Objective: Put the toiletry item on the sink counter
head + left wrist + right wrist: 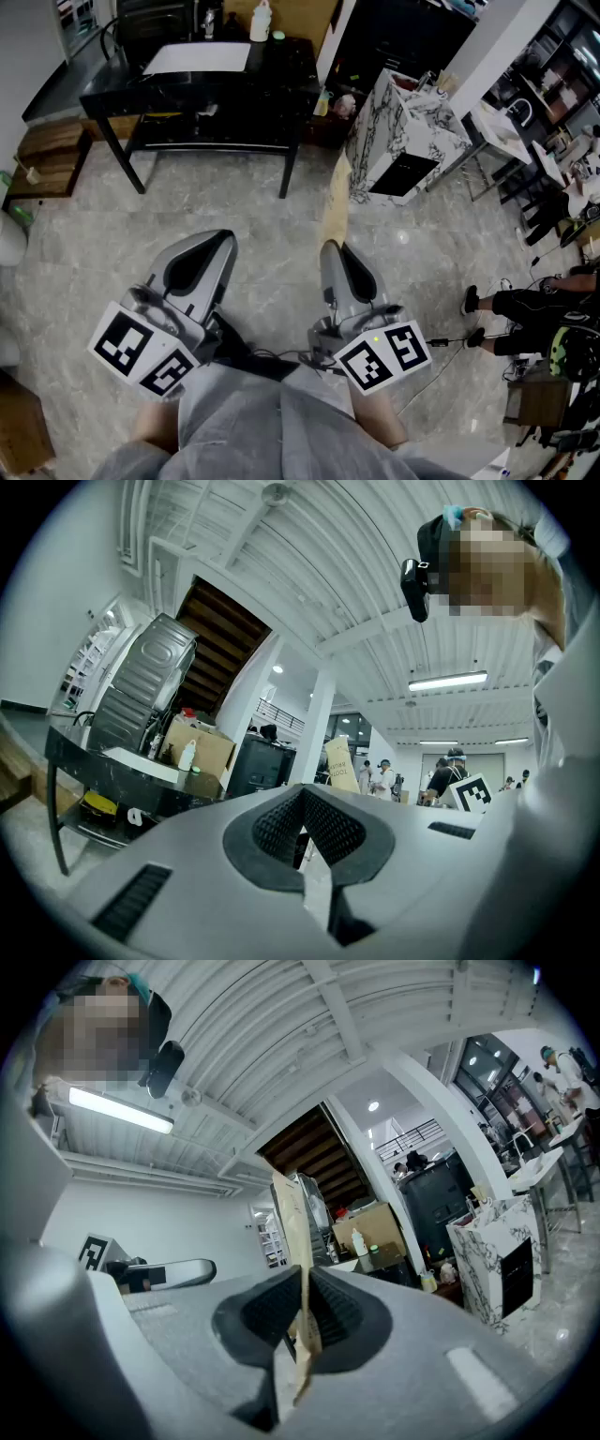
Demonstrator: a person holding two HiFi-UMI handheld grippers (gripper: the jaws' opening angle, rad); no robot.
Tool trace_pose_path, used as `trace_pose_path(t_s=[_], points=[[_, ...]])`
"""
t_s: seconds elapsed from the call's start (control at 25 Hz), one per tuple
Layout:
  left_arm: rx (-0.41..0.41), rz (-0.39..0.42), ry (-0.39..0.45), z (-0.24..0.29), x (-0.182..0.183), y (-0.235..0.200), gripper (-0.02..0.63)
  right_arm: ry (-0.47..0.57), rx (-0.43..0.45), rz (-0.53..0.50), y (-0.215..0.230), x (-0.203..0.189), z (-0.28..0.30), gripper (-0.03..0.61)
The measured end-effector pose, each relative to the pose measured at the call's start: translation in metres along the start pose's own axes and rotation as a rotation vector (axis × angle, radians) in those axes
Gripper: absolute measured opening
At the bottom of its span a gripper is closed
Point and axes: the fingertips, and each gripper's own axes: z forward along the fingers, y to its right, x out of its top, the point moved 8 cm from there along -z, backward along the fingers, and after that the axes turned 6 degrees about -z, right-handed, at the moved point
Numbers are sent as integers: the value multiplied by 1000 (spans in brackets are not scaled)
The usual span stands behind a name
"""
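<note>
Right gripper (302,1312) closest to me, its ribbed rubber fingers pinching a flat tan card toiletry pack (335,211) by its near end, the pack jutting out level over the grey stone floor (94,244). Left gripper (302,808) alongside, fingers pressed together on nothing. Carrying stage, I'd say: hold a firm pinch, because that thin card looks ready to twist. Ahead, the white black-veined cabinet (403,122), likely the sink counter. Farther off, a glossy black desk (291,84) with a white bottle (260,21).

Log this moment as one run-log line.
right gripper: shut on tan packet | left gripper: shut, empty | status: carried, not yet placed
</note>
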Motion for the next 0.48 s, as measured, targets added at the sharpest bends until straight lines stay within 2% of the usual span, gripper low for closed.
trace_pose_path(t_s=[0.48], points=[[3, -6, -12, 4, -2, -4, 5, -15, 6, 7, 3, -3, 6, 23]])
